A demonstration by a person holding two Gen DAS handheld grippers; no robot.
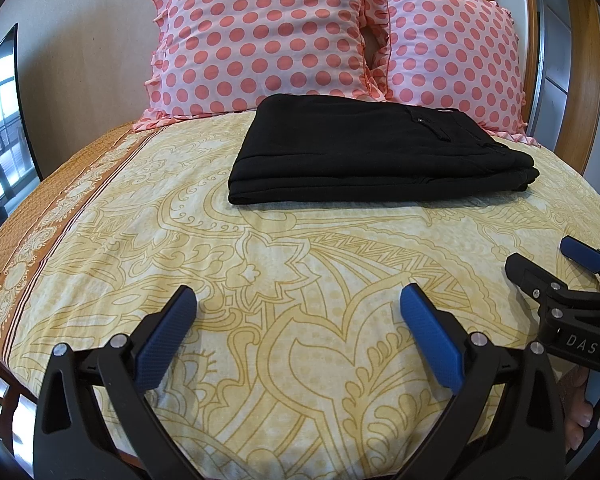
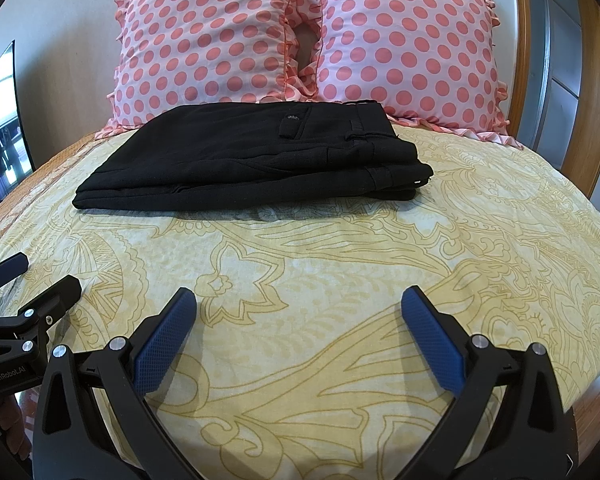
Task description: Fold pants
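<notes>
Black pants [image 1: 364, 152] lie folded in a flat stack on the yellow patterned bed, waistband to the right; they also show in the right wrist view [image 2: 252, 160]. My left gripper [image 1: 298, 300] is open and empty, held above the sheet well short of the pants. My right gripper [image 2: 298, 300] is open and empty too, the same distance back. The right gripper shows at the right edge of the left wrist view [image 1: 540, 258], open. The left gripper shows at the left edge of the right wrist view [image 2: 32, 272], open.
Two pink polka-dot pillows [image 1: 260, 36] [image 2: 404, 44] lean against the wooden headboard [image 2: 588, 80] right behind the pants. The bedsheet [image 1: 300, 240] has an orange border on the left [image 1: 32, 232]. A dark screen [image 1: 0, 120] stands by the left wall.
</notes>
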